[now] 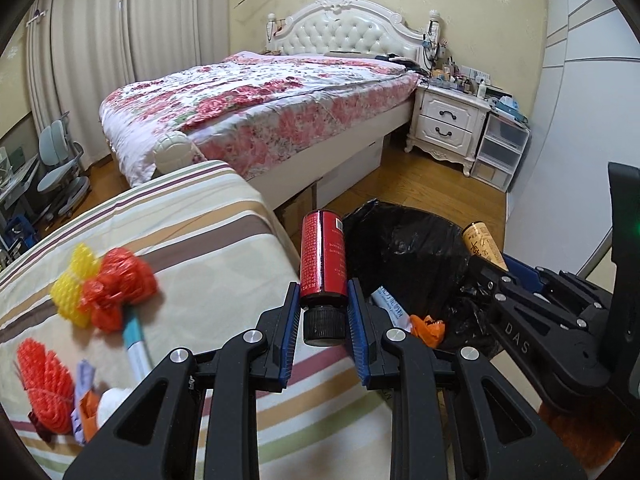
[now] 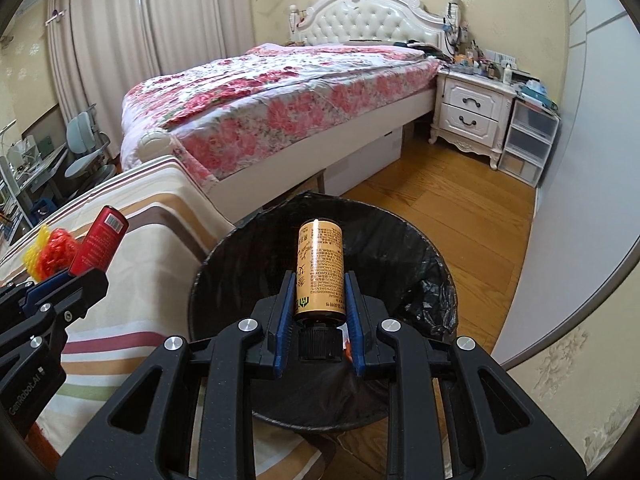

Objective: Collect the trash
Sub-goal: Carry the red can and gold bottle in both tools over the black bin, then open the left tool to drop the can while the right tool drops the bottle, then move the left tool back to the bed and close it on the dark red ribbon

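My left gripper [image 1: 323,294] is shut on a red bottle [image 1: 322,256] with a black cap, held at the striped table's right edge beside the bin. My right gripper [image 2: 319,292] is shut on a gold bottle [image 2: 319,270] with a black cap, held over the open black-lined trash bin [image 2: 424,264]. The bin [image 1: 412,240] holds a paper slip and an orange scrap. The gold bottle [image 1: 484,245] and the red bottle [image 2: 102,242] each show in the other view. Red and yellow foam nets [image 1: 108,284] and more scraps [image 1: 48,392] lie on the striped cloth.
The striped tablecloth [image 1: 192,224] covers the table on the left. A floral bed [image 2: 280,96] stands behind, with a white nightstand [image 2: 472,112] and plastic drawers [image 2: 528,140] at the right. A curved white wall [image 2: 584,160] borders the wooden floor. A desk chair [image 1: 60,168] is far left.
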### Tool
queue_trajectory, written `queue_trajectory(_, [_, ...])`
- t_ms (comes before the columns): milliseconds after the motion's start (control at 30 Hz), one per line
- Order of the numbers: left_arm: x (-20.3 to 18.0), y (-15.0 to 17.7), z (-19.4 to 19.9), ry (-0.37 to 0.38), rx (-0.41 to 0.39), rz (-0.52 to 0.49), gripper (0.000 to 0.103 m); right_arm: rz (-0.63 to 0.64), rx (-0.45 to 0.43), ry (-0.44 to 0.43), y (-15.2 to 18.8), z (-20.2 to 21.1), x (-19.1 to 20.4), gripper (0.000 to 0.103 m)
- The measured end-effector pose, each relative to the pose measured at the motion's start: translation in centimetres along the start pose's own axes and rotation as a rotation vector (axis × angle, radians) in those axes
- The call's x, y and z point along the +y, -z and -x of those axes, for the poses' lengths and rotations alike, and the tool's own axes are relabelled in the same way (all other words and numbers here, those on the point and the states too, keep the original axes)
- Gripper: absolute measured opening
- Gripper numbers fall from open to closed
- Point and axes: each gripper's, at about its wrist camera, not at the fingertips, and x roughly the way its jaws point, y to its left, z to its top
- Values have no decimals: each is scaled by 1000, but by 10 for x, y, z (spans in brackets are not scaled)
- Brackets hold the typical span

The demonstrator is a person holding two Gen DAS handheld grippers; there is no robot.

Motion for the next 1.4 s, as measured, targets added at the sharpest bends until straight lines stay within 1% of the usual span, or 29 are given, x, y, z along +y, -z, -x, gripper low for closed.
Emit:
queue_trajectory(400, [-20, -10, -34, -7, 47, -31, 25, -49, 45, 30, -1, -31, -22, 24])
queue_trajectory(467, [-22, -9, -36, -9, 55, -31, 31, -54, 46, 36, 0, -34, -24, 24])
queue_trajectory(533, [-20, -8, -36, -12, 51, -28, 50, -55, 52, 39, 0, -36, -25, 26])
queue_trajectory(633, [-21, -8, -34, -21, 40, -32, 54, -54, 54, 53, 2, -35, -26, 28])
queue_trajectory(700, [-20, -8, -32, -22, 37, -34, 59, -57, 50, 60, 3, -33, -27, 34])
queue_trajectory(833, [-14, -9, -21, -23, 27, -19, 62, -59, 49, 59, 5, -26, -25, 37])
queue_trajectory(900, [-10, -9, -13, -20, 25, -10, 63, -59, 45, 56, 7, -20, -22, 42])
queue_trajectory(1000, [-2, -5, 1, -27, 16, 0, 63, -57, 42, 41, 11, -10, -15, 43])
queue_trajectory(1167, [18, 7, 27, -48, 5, 24, 63, -48, 39, -2, 18, 8, 2, 50])
queue_trajectory(1400, [50, 30, 58, -98, 3, 63, 64, 2, 37, -55, 31, 30, 38, 52])
